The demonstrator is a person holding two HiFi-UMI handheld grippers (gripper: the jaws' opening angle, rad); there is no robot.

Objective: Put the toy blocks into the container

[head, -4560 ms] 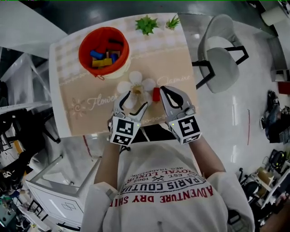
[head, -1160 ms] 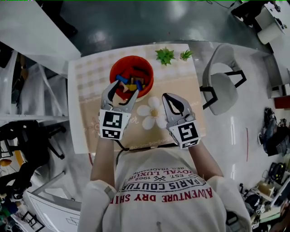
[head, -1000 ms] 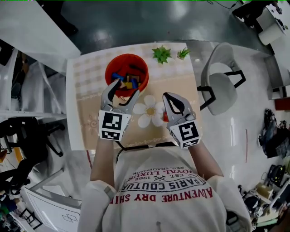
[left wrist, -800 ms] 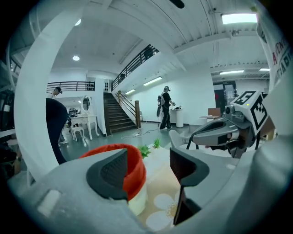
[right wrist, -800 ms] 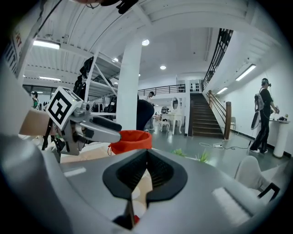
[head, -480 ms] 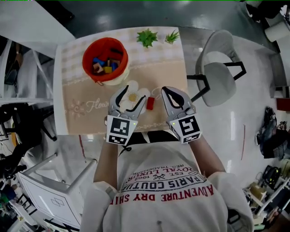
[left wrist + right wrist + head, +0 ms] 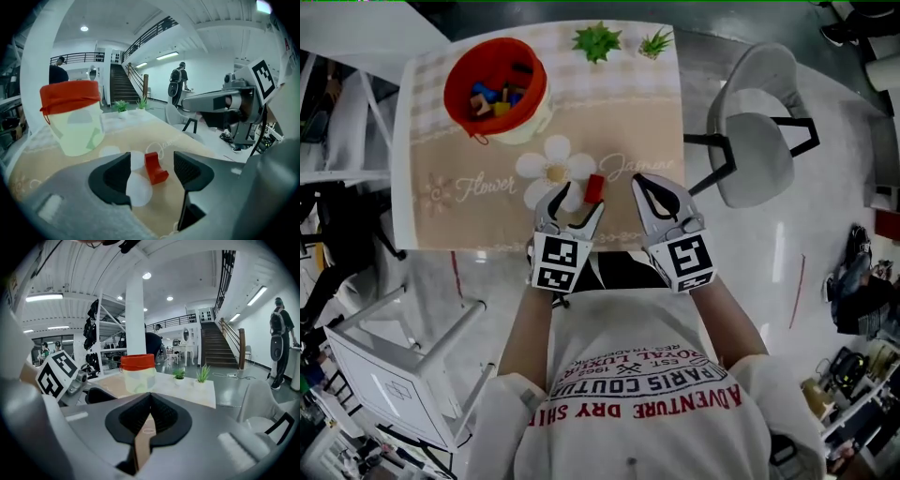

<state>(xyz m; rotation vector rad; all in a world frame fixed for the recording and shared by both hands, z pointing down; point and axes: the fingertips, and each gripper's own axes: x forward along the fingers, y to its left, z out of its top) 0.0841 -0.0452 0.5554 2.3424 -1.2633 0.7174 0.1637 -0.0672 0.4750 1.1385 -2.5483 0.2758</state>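
A small red block (image 7: pixel 594 187) lies on the beige tablecloth beside the printed white flower. My left gripper (image 7: pixel 574 206) is open and rests low near the table's front edge. In the left gripper view the red block (image 7: pixel 155 168) sits just ahead of the left gripper (image 7: pixel 152 161), between the jaw tips, with neither pad touching it. The orange-rimmed container (image 7: pixel 492 84) stands at the far left of the table with several coloured blocks inside. My right gripper (image 7: pixel 643 184) is shut and empty, to the right of the block. The container (image 7: pixel 138 372) shows beyond the right gripper (image 7: pixel 150 398).
Two small green plants (image 7: pixel 597 42) stand at the table's (image 7: pixel 487 216) far edge. A grey chair (image 7: pixel 759 141) is off the table's right side. White shelving (image 7: pixel 384 375) stands on the floor at the lower left. People stand in the hall behind.
My left gripper has drawn back from over the container to the near side of the table, and its open jaws now flank the red block. The right gripper has stayed shut near the front edge.
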